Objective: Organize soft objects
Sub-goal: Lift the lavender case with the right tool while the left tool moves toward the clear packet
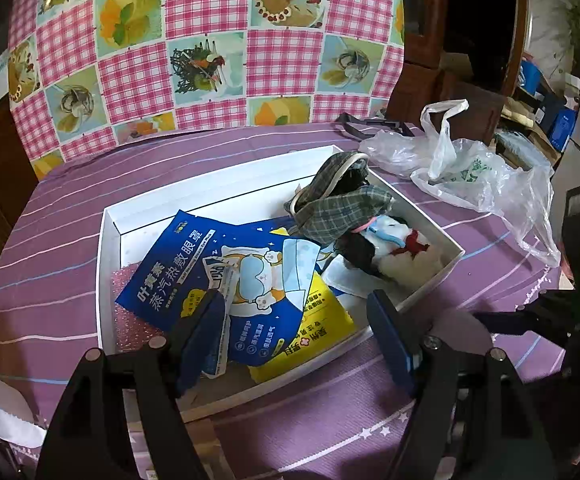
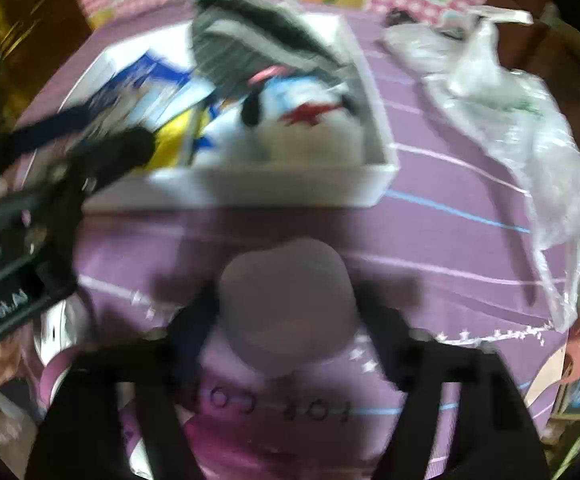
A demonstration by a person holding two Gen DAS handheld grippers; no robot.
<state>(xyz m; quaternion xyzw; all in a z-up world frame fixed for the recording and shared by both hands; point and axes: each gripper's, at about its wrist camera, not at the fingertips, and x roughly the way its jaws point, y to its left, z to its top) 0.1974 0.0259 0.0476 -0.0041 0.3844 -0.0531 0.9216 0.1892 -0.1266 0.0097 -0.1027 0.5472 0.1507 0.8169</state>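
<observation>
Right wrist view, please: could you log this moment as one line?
left claw: open over white box | right claw: astride pale round pad on purple cloth | grip unclear

Dim indoor light, strong fisheye bend w/ dark corners; left view sharp, right view heavy motion blur.

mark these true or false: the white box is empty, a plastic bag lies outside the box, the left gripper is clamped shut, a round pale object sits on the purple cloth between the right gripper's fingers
1. The white box is empty. False: it holds a blue packet, a yellow packet, a plaid cloth and more.
2. A plastic bag lies outside the box. True.
3. The left gripper is clamped shut. False: its jaws stand apart over the box.
4. A round pale object sits on the purple cloth between the right gripper's fingers. True.
</observation>
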